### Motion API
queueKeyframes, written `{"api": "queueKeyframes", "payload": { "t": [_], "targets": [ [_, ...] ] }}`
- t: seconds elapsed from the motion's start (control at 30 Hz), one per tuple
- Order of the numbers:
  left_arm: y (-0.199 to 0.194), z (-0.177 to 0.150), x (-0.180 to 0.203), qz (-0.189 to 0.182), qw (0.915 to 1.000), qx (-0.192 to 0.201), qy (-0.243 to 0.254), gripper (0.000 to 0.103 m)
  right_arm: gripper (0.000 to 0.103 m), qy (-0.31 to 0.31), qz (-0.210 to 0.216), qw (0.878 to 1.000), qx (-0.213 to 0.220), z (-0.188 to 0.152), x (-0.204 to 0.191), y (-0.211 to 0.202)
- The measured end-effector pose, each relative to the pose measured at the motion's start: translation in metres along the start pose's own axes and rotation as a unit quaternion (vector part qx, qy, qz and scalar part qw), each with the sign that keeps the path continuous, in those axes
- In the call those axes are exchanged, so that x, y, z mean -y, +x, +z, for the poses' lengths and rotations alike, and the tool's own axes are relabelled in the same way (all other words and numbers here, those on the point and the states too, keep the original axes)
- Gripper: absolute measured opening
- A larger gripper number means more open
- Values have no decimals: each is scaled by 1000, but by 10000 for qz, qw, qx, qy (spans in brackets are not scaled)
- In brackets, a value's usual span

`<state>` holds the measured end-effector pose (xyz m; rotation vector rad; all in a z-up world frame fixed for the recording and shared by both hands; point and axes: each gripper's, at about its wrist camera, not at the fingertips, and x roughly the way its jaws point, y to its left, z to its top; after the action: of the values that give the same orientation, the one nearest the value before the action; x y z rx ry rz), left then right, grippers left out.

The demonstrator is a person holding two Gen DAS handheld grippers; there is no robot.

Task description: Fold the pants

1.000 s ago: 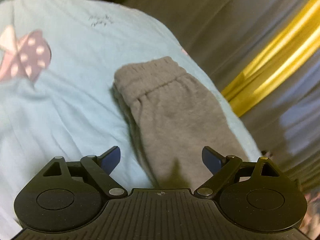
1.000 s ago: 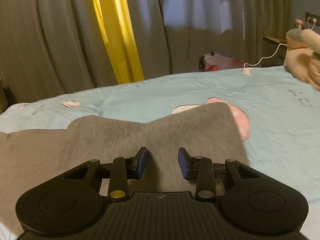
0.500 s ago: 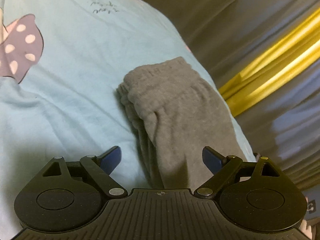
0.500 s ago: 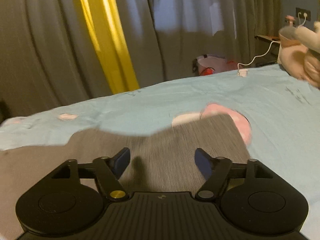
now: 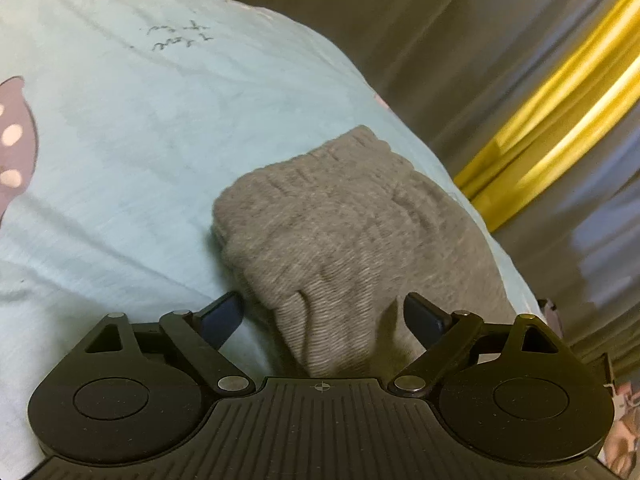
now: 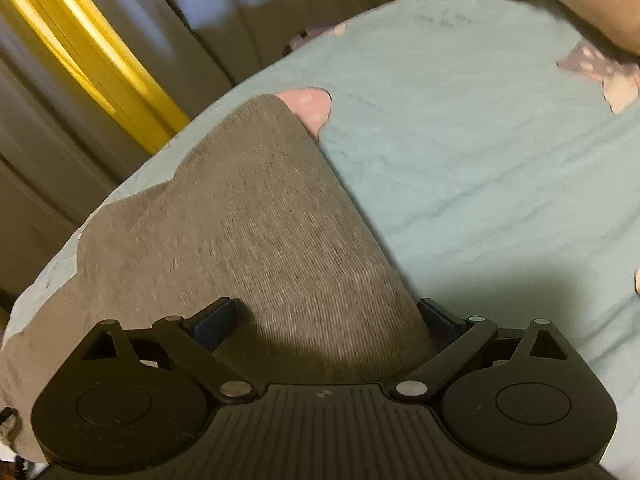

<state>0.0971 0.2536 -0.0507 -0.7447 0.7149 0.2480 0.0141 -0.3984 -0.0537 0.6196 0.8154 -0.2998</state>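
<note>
Pants [image 5: 352,232], one grey knitted pair, lie on the bed [image 5: 132,152], whose light blue sheet covers the mattress in both wrist views. In the left wrist view the ribbed waistband end bunches up in several layers near the far edge of the bed, and the fabric runs from there toward the camera and in between the two fingers of the left gripper [image 5: 322,314]. That gripper is spread wide, with its two blue pads well apart; the left pad [image 5: 224,316] sits over the sheet just beside the cloth edge, and the right pad sits over the grey cloth, and neither visibly pinches it. In the right wrist view the same pants [image 6: 256,248] spread flat as a broad grey panel with a notched outline at the far left, narrowing toward a corner that covers part of one pink printed patch [image 6: 310,106] on the sheet. The right gripper [image 6: 326,318] is also spread wide, its two pads apart; the left one is above the grey cloth, the right one at the cloth's right edge where it meets the sheet. One more printed patch [image 5: 16,148], dark with pale dots, shows at the left edge of the left wrist view. Behind the bed hang grey curtains [image 6: 240,12] with one yellow strip [image 6: 96,60] between them.
</note>
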Motion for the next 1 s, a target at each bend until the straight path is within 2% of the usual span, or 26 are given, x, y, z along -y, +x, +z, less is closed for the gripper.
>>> {"api": "queueKeyframes", "payload": {
  "t": [0.33, 0.53, 0.6, 0.77, 0.9, 1.0],
  "targets": [
    [3, 0, 8, 60, 9998, 21, 177, 94, 99, -52, -49, 10000, 43, -1, -4, 0],
    [-2, -1, 1, 86, 9999, 81, 62, 80, 99, -61, -55, 10000, 51, -1, -5, 2],
    [-4, 0, -4, 59, 10000, 55, 38, 68, 99, -68, -64, 9999, 54, -1, -5, 3],
    [-10, 5, -15, -243, 9995, -22, -192, 47, 99, -67, -64, 9999, 55, -1, -5, 2],
    [-21, 4, -8, -452, 9987, 232, -59, 40, 99, -60, -61, 9999, 57, -1, -5, 1],
    [-25, 3, -4, -596, 9975, 386, 34, 42, 99, -65, -67, 9999, 56, -1, -5, 2]
  ]
}}
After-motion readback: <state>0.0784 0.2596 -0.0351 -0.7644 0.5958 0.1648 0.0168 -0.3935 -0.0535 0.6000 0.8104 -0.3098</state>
